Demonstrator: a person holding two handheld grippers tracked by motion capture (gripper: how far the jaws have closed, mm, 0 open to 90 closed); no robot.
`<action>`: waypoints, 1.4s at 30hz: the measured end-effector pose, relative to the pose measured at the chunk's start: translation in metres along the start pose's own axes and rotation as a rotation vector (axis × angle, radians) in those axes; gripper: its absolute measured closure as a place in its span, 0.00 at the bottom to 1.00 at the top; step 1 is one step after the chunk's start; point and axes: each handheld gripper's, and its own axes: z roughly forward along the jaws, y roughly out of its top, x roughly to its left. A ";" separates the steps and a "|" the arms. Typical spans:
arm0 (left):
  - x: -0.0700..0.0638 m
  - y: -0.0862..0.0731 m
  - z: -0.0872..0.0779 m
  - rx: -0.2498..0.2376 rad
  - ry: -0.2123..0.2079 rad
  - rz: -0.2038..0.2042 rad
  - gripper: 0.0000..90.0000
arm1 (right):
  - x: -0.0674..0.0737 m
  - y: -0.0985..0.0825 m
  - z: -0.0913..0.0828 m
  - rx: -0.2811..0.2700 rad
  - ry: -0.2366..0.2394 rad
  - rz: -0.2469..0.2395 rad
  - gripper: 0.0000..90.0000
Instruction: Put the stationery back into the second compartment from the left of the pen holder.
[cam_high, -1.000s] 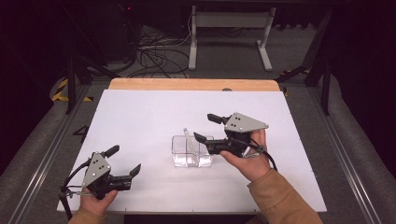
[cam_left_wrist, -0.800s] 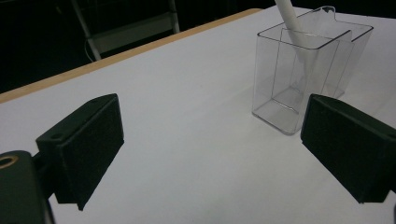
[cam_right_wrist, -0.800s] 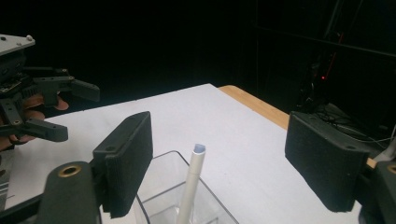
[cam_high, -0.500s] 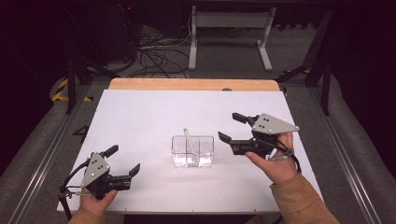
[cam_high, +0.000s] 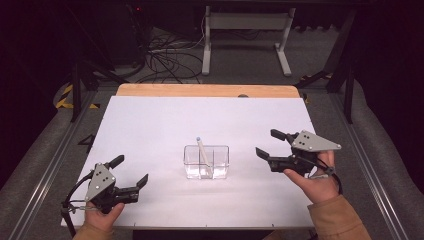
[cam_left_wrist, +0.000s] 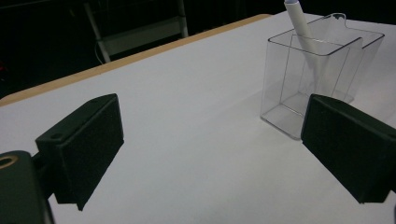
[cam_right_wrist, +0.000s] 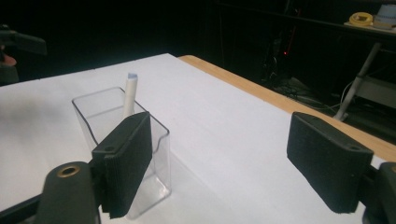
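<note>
White paper covers the table (cam_high: 150, 130), with a wooden strip along its far edge and dark cables on the floor beyond. At the middle stands a clear container (cam_high: 206, 161), divided into compartments, and a white pen (cam_high: 202, 152) leans inside it, tip upward and tilted toward the far side. We judge the placing done and the step in hand to be the parking of both tools.

Our right gripper (cam_high: 272, 149) hangs to the right of the container, apart from it, jaws spread wide with nothing between them. In the right gripper view the container's wall (cam_right_wrist: 161, 140) sits just behind the near jaw, so we should keep that jaw from brushing the plastic: a light, clear box like this would slide or tip easily, and the leaning pen (cam_right_wrist: 129, 93) would go with it. Drawing the hand out sideways and level, away from the rim, seems the safe line.

Our left gripper (cam_high: 131, 172) rests low near the front left corner of the table, well apart from the container, jaws likewise open and empty. In the left gripper view the container (cam_left_wrist: 317, 84) appears between the jaws but farther off; which compartment holds the pen (cam_left_wrist: 303, 32) we cannot tell for sure, though it looks like the one nearer the middle partition.

We would set the right hand down near the front edge, mirroring the left.
</note>
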 end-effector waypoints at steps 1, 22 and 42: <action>0.000 0.000 0.000 0.000 0.001 0.000 0.07 | -0.001 -0.003 -0.001 0.003 -0.001 0.003 0.25; 0.000 0.000 -0.001 -0.012 -0.012 -0.004 0.07 | -0.005 -0.066 -0.021 0.027 -0.017 0.067 0.26; -0.001 -0.002 0.000 -0.010 -0.031 0.003 0.07 | 0.003 -0.108 -0.019 0.105 -0.024 0.098 0.26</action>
